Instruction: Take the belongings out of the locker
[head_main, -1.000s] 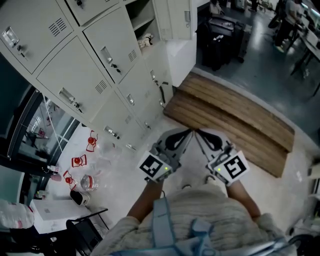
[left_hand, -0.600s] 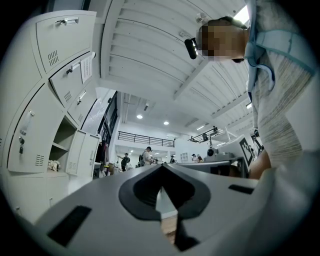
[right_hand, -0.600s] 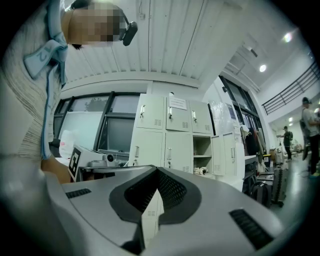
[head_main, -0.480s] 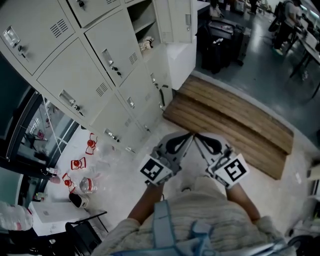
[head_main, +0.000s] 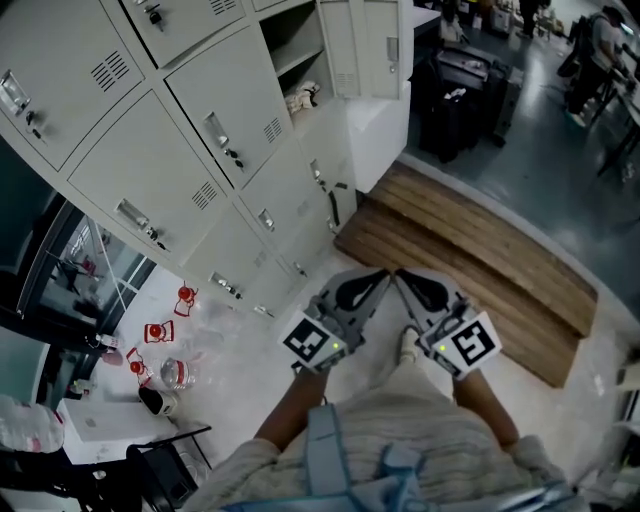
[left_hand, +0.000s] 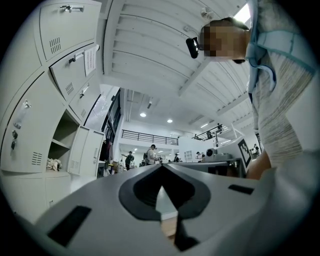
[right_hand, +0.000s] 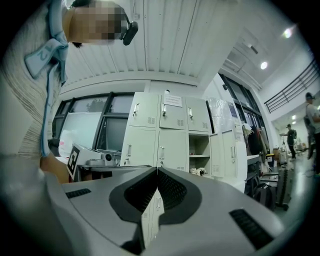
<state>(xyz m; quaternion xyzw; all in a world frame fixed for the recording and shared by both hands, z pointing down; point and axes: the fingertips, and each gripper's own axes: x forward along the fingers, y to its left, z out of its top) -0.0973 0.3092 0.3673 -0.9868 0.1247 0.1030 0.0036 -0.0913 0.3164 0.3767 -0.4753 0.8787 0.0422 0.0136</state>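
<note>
Far left, red-and-white clutter (head_main: 158, 327) lies on the floor beside the locker bank (head_main: 150, 170). One open locker (head_main: 300, 60) has its door (head_main: 372, 40) swung out. The belongings (head_main: 300, 98), a pale bundle, sit on its shelf, well apart from both tongs. Left tongs (head_main: 384, 272) are closed tight, tips touching, holding nothing. Right tongs (head_main: 398, 272) are just beside them, tips also together, empty. A wooden platform (head_main: 480, 255) lies on the floor to the right.
</note>
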